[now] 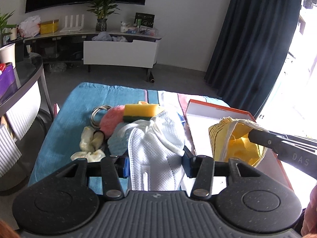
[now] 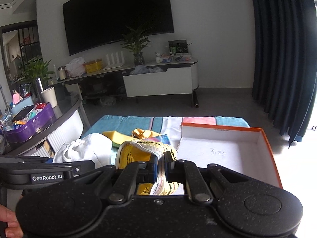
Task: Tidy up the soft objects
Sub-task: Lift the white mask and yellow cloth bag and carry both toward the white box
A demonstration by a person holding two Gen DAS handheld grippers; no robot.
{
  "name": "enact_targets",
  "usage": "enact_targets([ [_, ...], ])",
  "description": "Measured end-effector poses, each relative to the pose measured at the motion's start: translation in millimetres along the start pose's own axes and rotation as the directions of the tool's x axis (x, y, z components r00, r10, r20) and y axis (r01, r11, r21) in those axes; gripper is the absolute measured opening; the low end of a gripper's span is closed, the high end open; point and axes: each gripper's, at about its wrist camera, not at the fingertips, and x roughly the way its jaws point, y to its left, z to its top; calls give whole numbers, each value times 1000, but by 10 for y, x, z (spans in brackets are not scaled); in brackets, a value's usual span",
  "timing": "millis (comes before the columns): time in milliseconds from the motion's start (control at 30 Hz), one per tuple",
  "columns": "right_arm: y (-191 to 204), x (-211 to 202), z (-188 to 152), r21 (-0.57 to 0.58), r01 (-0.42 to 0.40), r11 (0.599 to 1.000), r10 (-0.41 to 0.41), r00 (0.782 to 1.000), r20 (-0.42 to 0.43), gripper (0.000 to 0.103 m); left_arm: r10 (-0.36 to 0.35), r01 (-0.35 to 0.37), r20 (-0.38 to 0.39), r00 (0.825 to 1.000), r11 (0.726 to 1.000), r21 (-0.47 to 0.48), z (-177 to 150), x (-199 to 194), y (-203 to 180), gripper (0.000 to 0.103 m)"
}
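"GenRobot.AI" on left hand-held gripper (image 2: 47, 177); "3:25" in box (image 2: 218, 152)

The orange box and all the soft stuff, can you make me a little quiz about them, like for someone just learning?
1. True or false: the orange box already has a sponge lying inside it.
2. What is the left gripper holding?
A. white face mask
B. pink fluffy item
C. yellow sponge
3. Fill in: the right gripper is shut on the yellow ____, held at the box's near left corner.

Key:
1. False, its white floor shows only handwriting.
2. A
3. cloth
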Motion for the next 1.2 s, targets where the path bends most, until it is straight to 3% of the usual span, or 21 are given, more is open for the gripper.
enact_targets([
  [1200, -731, -18, 213, 92, 162, 983, -166, 985, 39, 9, -88, 89, -8, 996, 992, 91, 261, 417, -645, 50],
])
